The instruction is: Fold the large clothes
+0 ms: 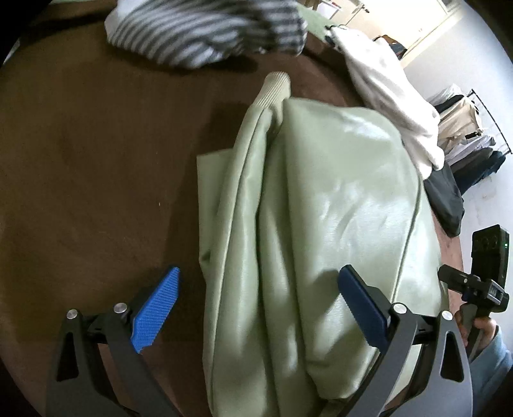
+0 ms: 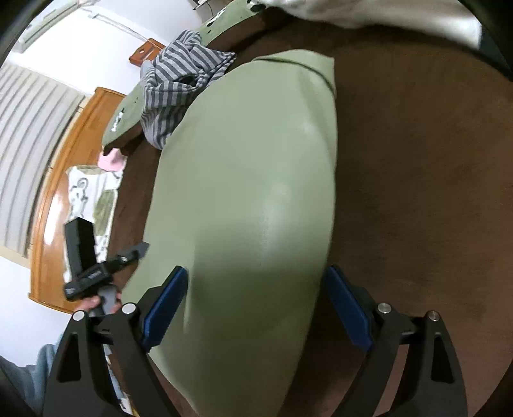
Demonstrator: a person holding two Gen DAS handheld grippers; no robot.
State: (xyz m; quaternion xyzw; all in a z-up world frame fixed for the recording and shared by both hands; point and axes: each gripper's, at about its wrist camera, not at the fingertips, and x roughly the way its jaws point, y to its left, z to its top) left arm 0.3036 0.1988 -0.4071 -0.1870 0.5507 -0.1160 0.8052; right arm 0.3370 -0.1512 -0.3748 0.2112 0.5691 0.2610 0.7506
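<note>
A pale green jacket lies folded on the brown surface, its ribbed cuff pointing away. It shows as a smooth green bundle in the right wrist view. My left gripper is open, its blue pads straddling the jacket's near left edge just above it. My right gripper is open too, its pads on either side of the jacket's near end. Neither holds cloth. The right gripper's body shows in the left wrist view, and the left gripper's body shows in the right wrist view.
A grey-and-white striped garment lies heaped at the far side, also in the right wrist view. A white garment and a black one lie at the right edge. A clothes rack stands beyond. A wooden headboard is at left.
</note>
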